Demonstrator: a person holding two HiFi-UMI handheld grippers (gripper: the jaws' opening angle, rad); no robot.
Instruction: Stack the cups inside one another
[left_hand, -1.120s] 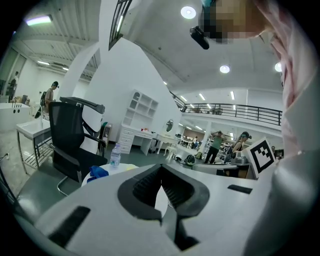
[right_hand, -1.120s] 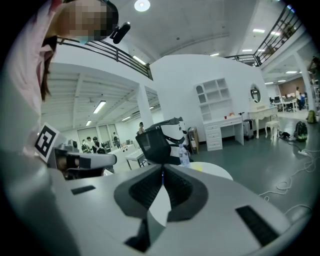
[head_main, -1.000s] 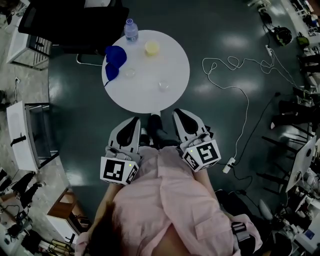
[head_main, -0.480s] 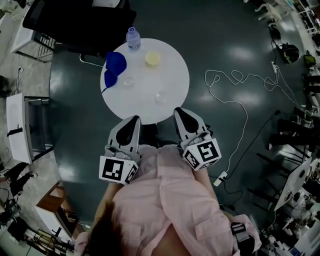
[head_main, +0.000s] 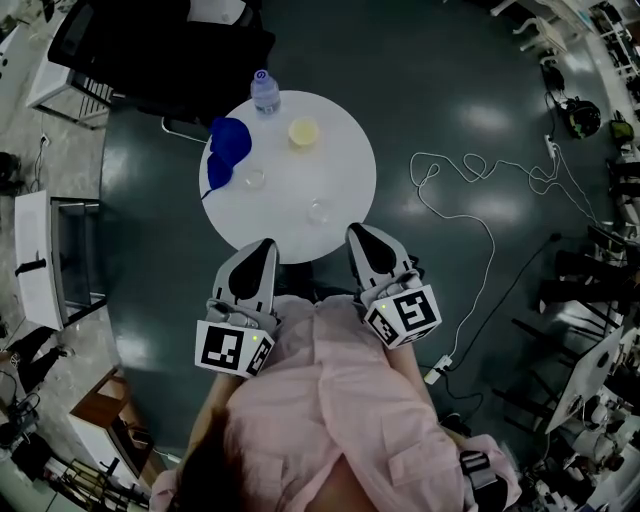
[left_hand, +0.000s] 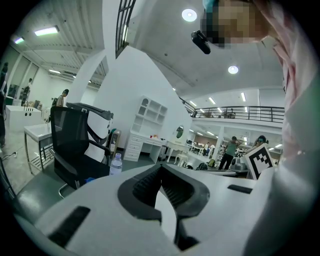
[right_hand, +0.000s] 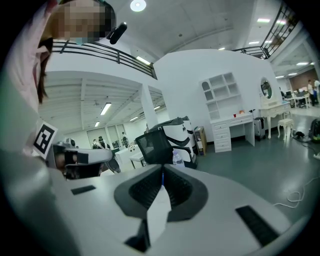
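Right now both tools are held side by side in front of the person's pink shirt (head_main: 330, 410), tips towards the round white table (head_main: 345, 165). Seen from the head view, the left gripper (head_main: 264, 244) shows against the table's rim at about 7 o'clock and the right gripper (head_main: 360, 233) at about 5 o'clock. Neither touches a cup.

The left gripper's own view shows the left gripper (left_hand: 161, 170) with its dark ribbed pads pressed together at the tip and nothing between them. The right gripper's view shows the same for the right gripper (right_hand: 162, 172): jaws fully together and empty.

All three cups stand apart on the tabletop, none nested. The yellow cup (head_main: 303, 131) sits towards 12 o'clock. One clear cup (head_main: 255, 179) stands at about 9 o'clock, inside the rim. The second clear cup (head_main: 319, 210) is at about 5 o'clock, nearest the right gripper.

A blue object (head_main: 226, 148) lies at 10 o'clock on the table; what it is cannot be told. A water bottle (head_main: 264, 90) stands on the rim at 11 o'clock. Beyond the table at 11 o'clock is a black office chair (head_main: 165, 45). A white cable (head_main: 480, 215) trails over the dark floor at 3 o'clock.
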